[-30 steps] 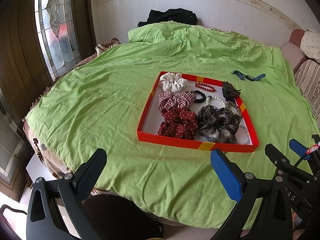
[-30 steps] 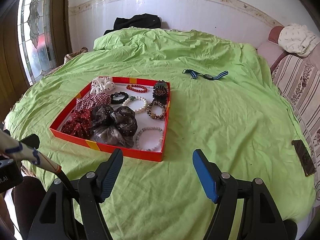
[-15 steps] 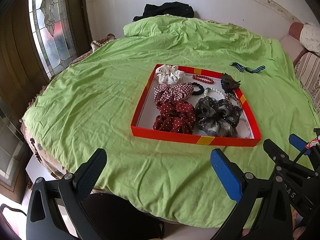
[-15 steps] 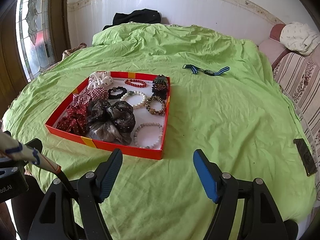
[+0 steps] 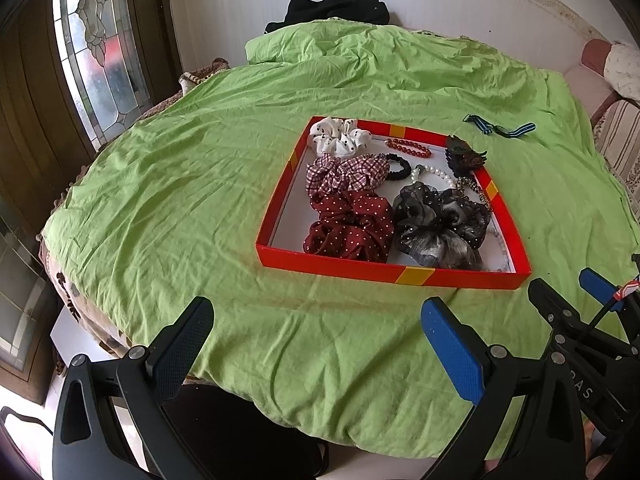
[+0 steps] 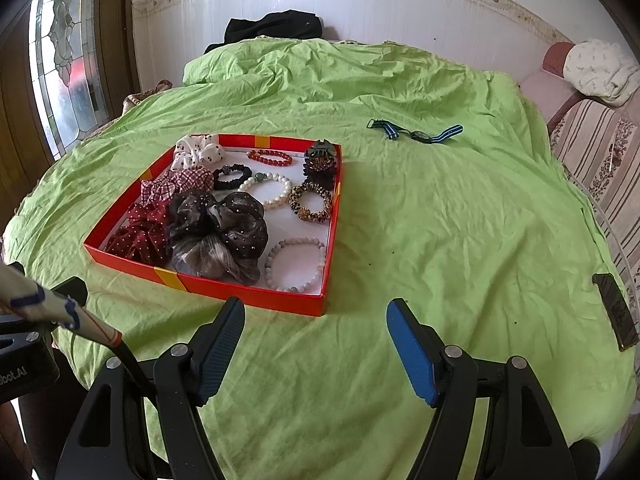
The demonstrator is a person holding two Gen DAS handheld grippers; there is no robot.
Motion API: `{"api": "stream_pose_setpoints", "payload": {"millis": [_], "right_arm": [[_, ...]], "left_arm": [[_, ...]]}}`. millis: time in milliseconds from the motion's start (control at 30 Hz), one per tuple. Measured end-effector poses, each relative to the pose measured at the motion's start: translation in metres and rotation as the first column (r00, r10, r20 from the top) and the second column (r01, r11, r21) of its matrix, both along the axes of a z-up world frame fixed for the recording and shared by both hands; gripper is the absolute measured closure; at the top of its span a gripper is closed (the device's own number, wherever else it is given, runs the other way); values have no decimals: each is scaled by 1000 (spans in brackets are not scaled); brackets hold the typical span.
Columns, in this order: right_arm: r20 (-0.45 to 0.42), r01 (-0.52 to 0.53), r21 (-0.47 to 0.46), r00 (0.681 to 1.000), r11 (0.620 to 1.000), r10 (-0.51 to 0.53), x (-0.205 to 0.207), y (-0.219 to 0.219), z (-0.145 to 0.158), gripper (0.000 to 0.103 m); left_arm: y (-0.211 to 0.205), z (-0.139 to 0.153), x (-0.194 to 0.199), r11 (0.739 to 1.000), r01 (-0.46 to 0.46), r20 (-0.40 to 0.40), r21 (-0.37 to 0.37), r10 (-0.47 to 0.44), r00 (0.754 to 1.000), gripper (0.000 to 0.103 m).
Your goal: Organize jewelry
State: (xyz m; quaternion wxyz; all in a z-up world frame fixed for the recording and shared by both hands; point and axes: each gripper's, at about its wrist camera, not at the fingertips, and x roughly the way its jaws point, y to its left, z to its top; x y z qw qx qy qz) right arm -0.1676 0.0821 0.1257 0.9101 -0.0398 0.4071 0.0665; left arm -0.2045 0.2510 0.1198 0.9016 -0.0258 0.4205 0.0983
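Left hand-held gripper (image 5: 316, 344) and right hand-held gripper (image 6: 314, 344) both tilted downward over green sheet (image 6: 440, 240), jaws spread, empty. Jewelry in red tray (image 6: 256, 300) ahead; striped watch (image 6: 416, 132) apart on sheet.

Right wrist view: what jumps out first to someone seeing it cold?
The red tray on the bright green cloth, left of centre, packed with scrunchies and bead bracelets; the black sheer scrunchie fills its near part. Beyond the tray, to its right, a blue striped strap lies alone on the cloth. At the bottom edge the right hand-held gripper hangs open over bare cloth, holding nothing.
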Motion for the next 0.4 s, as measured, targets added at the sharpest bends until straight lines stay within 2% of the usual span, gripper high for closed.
{"api": "stream_pose_setpoints", "payload": {"millis": [400], "right_arm": [[-7, -19, 27, 1000, 999, 19, 2, -4, -2, 25]], "left_arm": [[1, 4, 1, 999, -38, 7, 19, 37, 999, 0]]}}
